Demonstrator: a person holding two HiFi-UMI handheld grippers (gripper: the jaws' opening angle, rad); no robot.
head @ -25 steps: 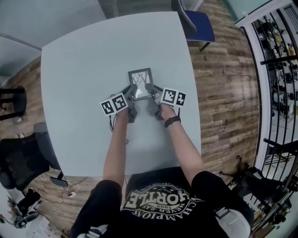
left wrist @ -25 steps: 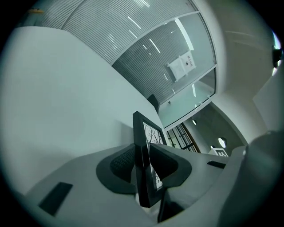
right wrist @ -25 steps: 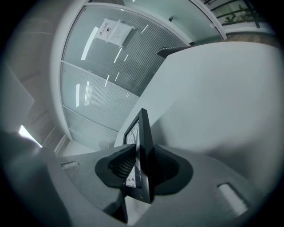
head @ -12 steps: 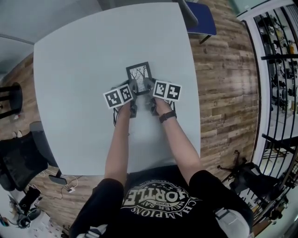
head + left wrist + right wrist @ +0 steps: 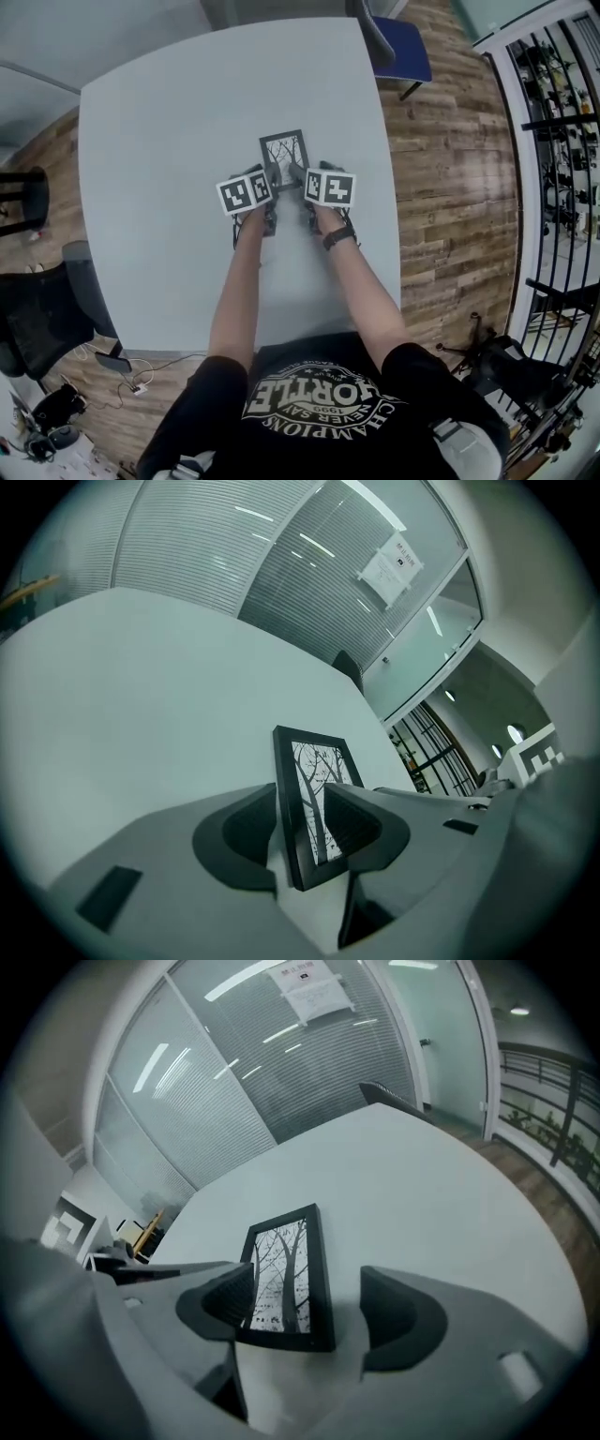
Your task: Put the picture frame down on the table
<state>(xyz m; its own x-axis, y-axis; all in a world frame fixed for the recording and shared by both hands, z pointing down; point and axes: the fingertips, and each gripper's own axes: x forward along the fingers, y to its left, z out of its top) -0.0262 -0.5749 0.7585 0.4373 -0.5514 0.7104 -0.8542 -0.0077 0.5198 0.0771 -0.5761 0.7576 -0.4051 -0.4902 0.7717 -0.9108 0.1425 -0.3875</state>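
Note:
A small black picture frame [image 5: 283, 150] with a bare-tree print is near the middle of the pale grey table [image 5: 159, 141]. It stands tilted, its face up toward me. My left gripper [image 5: 269, 175] is shut on the picture frame [image 5: 314, 808] at its lower left corner, one jaw behind it and one on its front. My right gripper [image 5: 300, 174] is at the lower right corner. In the right gripper view the picture frame [image 5: 286, 1279] touches the left jaw, and a gap separates it from the right jaw, so the right gripper [image 5: 305, 1312] is open. The jaws hide the frame's bottom edge.
A blue chair [image 5: 398, 47] stands at the table's far right corner and a black office chair [image 5: 37, 319] at its near left. Wooden floor [image 5: 441, 206] and a black railing [image 5: 562, 141] lie to the right. A glass wall with blinds [image 5: 281, 564] rises beyond the table.
Both grippers and the frame have shifted a little farther from me over the table, and the two marker cubes have come closer together.

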